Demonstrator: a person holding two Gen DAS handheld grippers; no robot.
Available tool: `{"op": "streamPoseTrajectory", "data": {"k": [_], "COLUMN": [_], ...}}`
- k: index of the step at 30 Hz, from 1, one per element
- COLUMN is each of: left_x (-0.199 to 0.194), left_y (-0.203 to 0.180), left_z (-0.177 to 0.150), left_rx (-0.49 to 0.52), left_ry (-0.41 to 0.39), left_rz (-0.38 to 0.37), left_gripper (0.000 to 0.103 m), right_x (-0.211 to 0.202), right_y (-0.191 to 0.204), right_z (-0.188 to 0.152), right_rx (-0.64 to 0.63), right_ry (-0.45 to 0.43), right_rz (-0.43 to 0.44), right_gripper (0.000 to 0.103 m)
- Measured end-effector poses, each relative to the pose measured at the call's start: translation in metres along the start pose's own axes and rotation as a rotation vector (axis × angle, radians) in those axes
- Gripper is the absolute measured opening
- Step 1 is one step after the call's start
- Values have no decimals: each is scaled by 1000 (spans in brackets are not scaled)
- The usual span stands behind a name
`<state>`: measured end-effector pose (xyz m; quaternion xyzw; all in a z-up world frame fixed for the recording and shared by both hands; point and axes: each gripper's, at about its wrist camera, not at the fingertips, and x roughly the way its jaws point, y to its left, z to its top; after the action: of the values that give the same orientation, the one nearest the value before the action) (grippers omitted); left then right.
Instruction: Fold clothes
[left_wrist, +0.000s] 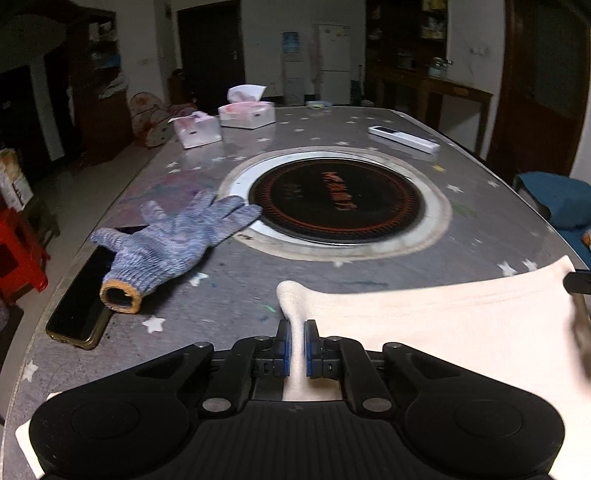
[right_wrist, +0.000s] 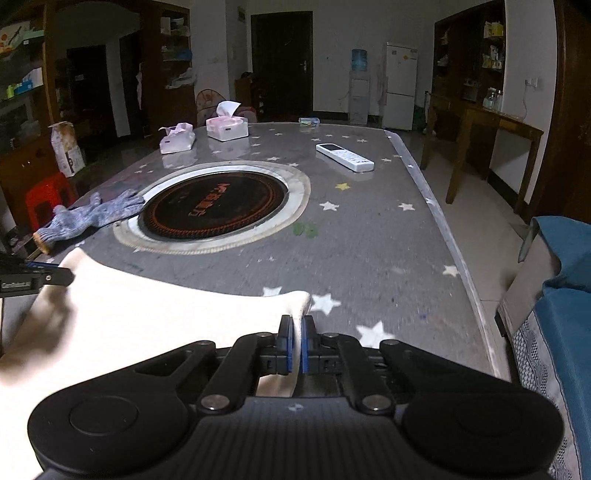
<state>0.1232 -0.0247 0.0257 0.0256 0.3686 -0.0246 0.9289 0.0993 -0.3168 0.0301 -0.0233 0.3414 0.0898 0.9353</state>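
A cream-white garment (left_wrist: 443, 325) lies stretched across the near part of the grey star-patterned table (left_wrist: 369, 273). My left gripper (left_wrist: 297, 325) is shut on its left corner, the cloth bunched between the blue pads. In the right wrist view the same garment (right_wrist: 147, 317) spreads to the left, and my right gripper (right_wrist: 297, 320) is shut on its right corner. Each gripper shows at the edge of the other's view: the right gripper (left_wrist: 576, 282) at the far right, the left gripper (right_wrist: 37, 277) at the far left. The cloth edge hangs taut between them.
A blue knit glove (left_wrist: 173, 243) and a black phone (left_wrist: 79, 302) lie at the left. A round black cooktop (left_wrist: 332, 201) is set in the table's middle. Two tissue boxes (left_wrist: 245, 114) and a white remote (left_wrist: 404, 139) sit further back. A blue-covered chair (right_wrist: 561, 295) stands at the right.
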Motion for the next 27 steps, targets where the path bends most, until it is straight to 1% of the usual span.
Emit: {"op": "streamPoseTrajectory", "data": {"k": [3, 8, 10, 12, 15, 17, 20, 23, 25, 27], "left_x": [11, 18, 19, 19, 13, 5, -12, -31, -43, -52], "left_y": [4, 5, 6, 7, 8, 7, 2, -9, -17, -23], "left_z": [0, 0, 0, 0, -1, -3, -8, -20, -33, -45], "left_rx": [-8, 6, 8, 7, 1, 0, 10, 53, 78, 87], "left_ry": [13, -11, -15, -17, -15, -20, -30, -26, -8, 16], "left_rz": [3, 0, 3, 7, 12, 1, -50, -108, -144, -180], "left_gripper": [8, 9, 13, 16, 19, 20, 22, 24, 25, 27], "right_x": [13, 37, 42, 41, 32, 23, 8, -12, -23, -33], "right_y": [3, 6, 5, 4, 3, 4, 8, 16, 23, 29], "right_z": [4, 4, 3, 4, 5, 4, 1, -5, -12, -18], "right_rx": [-16, -28, -29, -35, -44, -54, -75, -110, -135, -155], "right_ry": [10, 48, 54, 57, 58, 52, 54, 66, 73, 81], "right_rz": [-6, -18, -19, -14, -2, 5, 35, 89, 120, 155], "right_gripper": [4, 4, 5, 6, 14, 14, 16, 20, 21, 21]}}
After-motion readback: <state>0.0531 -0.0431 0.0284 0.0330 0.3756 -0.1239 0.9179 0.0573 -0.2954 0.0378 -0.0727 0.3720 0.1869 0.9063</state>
